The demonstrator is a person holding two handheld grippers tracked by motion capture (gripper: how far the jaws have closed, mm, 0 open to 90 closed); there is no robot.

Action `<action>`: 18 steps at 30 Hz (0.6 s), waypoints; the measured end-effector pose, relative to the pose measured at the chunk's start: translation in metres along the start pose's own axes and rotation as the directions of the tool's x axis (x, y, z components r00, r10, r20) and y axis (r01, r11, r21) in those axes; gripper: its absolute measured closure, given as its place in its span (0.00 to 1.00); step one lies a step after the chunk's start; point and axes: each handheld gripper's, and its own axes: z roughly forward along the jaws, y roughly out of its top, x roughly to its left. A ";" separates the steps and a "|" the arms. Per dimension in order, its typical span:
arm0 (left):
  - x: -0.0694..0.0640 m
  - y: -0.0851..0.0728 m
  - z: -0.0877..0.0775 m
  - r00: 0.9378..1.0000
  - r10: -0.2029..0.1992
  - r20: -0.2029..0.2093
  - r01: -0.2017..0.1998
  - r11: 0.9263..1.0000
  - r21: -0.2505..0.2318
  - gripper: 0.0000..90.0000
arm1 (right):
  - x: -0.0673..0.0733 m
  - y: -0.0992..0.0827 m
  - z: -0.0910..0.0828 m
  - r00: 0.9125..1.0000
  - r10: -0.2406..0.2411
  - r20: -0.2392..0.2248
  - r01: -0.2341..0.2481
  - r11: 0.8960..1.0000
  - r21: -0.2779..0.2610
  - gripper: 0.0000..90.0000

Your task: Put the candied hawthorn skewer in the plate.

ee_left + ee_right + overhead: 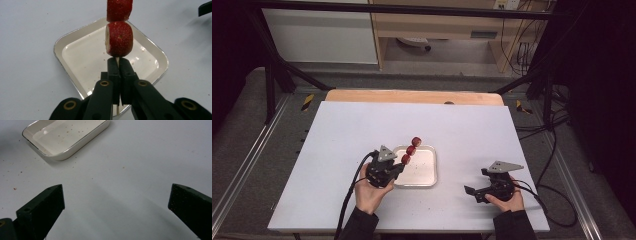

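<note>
The skewer looks light but top-heavy: a thin, pale wooden stick that is stiff enough to carry its load yet could snap or twist if pinched hard or levered sideways, and the strawberries on it are soft, wet and easily bruised, so they should not be squeezed. The sound place to hold it is the bare stick below the lowest piece, and that is where the left gripper has it, jaws closed tight on the stick with the fruit just past their tips. In the high view three red pieces sit in a row on the skewer, slanting from the gripper toward 1 o'clock, above the tray. Up close they are cut strawberry chunks, deep red with seeds on the skin and a pale cut face on one side. The tray is white, shallow, bare but for crumbs, near the table centre. The right gripper rests at 4 o'clock from the tray, jaws wide apart, nothing between them.
</note>
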 end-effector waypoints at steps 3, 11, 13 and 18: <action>0.001 0.002 0.007 1.000 0.007 -0.011 -0.007 0.999 0.035 0.98 | 0.000 -0.001 0.000 1.000 -0.018 0.001 0.018 1.000 0.011 0.02; -0.004 0.002 0.028 0.999 0.017 -0.040 -0.012 0.992 0.124 0.98 | 0.001 -0.002 0.000 1.000 -0.021 0.000 0.021 1.000 0.020 0.02; -0.005 0.002 0.032 0.999 0.019 -0.040 -0.013 0.990 0.143 0.98 | 0.001 -0.002 0.001 1.000 -0.021 0.000 0.021 1.000 0.023 0.02; -0.009 0.002 0.040 0.998 0.026 -0.057 -0.016 0.984 0.175 0.98 | 0.001 -0.002 0.001 1.000 -0.020 0.001 0.020 0.999 0.027 0.02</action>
